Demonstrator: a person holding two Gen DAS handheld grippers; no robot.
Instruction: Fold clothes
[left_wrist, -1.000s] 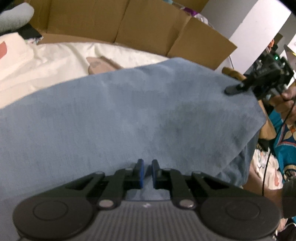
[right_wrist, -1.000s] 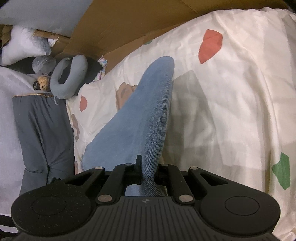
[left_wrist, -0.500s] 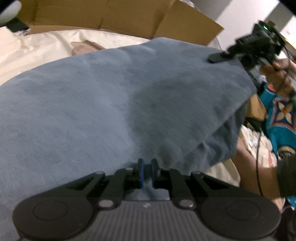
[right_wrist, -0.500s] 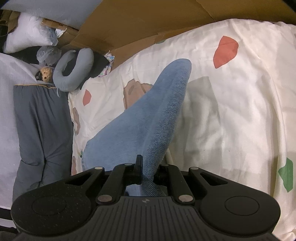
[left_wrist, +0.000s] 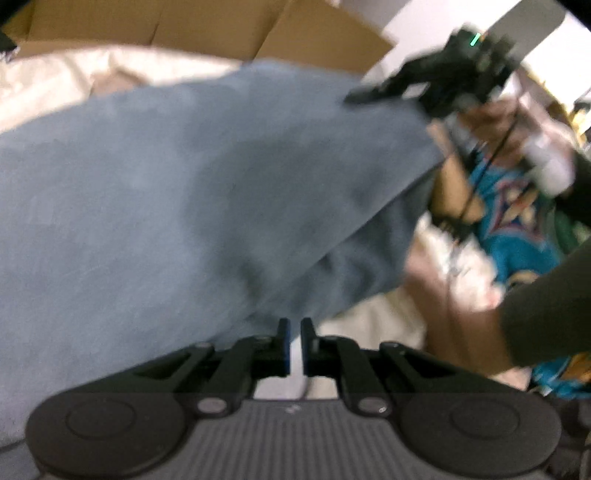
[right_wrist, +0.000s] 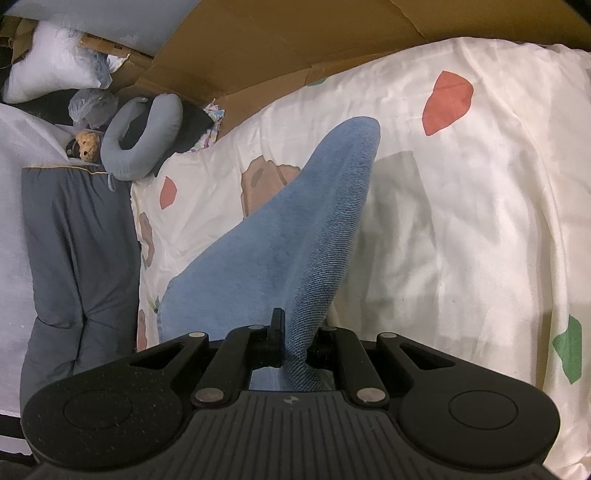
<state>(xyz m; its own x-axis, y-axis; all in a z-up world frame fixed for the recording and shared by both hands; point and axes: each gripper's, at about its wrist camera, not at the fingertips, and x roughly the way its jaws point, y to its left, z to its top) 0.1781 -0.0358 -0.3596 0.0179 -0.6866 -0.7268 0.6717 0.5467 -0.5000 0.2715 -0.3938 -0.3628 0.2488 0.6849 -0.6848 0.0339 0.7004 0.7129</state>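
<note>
The blue denim garment (right_wrist: 280, 236) hangs stretched above the patterned bed sheet (right_wrist: 461, 229), raised by two corners so it can be laid over itself. The right hand-held gripper (right_wrist: 295, 336) is clamped narrow on one bunched edge. The left hand-held gripper (left_wrist: 293, 341) is nearly closed; blur hides whether cloth sits between its blue pads (left_wrist: 283, 345)

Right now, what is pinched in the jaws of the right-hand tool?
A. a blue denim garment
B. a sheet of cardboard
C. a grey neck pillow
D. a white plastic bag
A: in the right wrist view the right gripper has its jaws closed on a fold of the blue denim garment, which rises from the jaws above the cream patterned bedsheet.
</note>
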